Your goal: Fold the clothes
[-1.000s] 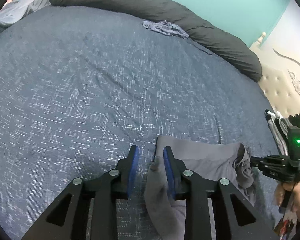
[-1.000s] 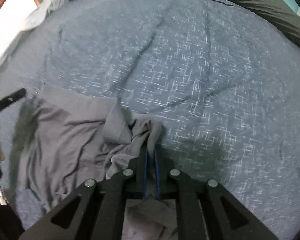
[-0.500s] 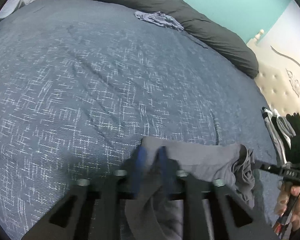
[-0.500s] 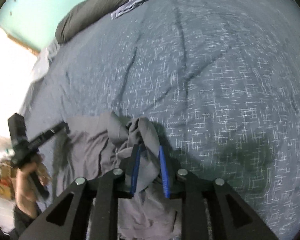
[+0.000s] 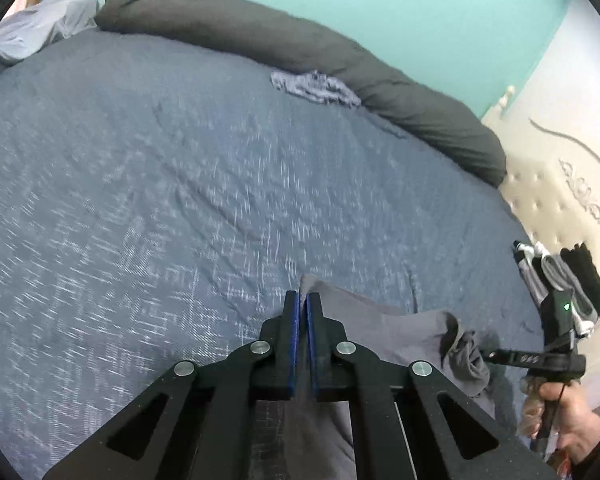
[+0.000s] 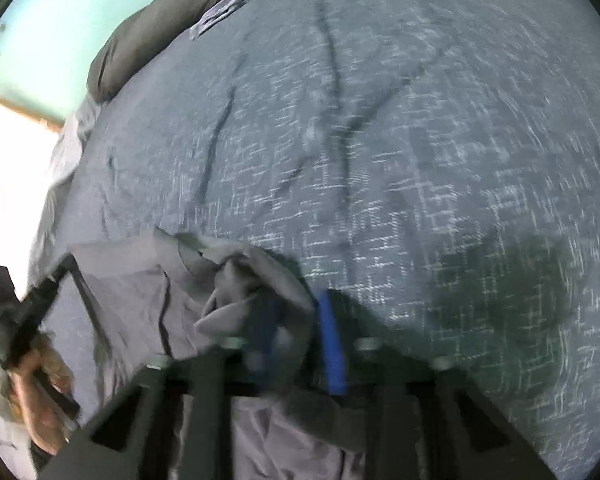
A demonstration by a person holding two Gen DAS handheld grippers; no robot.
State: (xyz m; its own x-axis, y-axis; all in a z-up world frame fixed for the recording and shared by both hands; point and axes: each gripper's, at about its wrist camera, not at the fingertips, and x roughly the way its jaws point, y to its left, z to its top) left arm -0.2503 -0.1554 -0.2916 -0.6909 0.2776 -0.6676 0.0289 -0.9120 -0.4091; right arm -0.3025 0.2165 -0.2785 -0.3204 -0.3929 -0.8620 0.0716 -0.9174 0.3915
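Left gripper (image 5: 302,308): blue pads pressed together, clenched on an edge of the grey garment (image 5: 384,330). Right gripper (image 6: 296,332): blurred, pads spread with a bunched fold of the garment (image 6: 140,292) between them; whether they grip it cannot be told. The garment lies crumpled at the near edge of the blue bedspread (image 5: 160,184). A dark bolster (image 5: 300,48) runs along the far edge

- White characters are showing on the black arm of the right gripper (image 5: 485,354) in the left wrist view, too blurred to read.
- Nothing else is carrying legible text.
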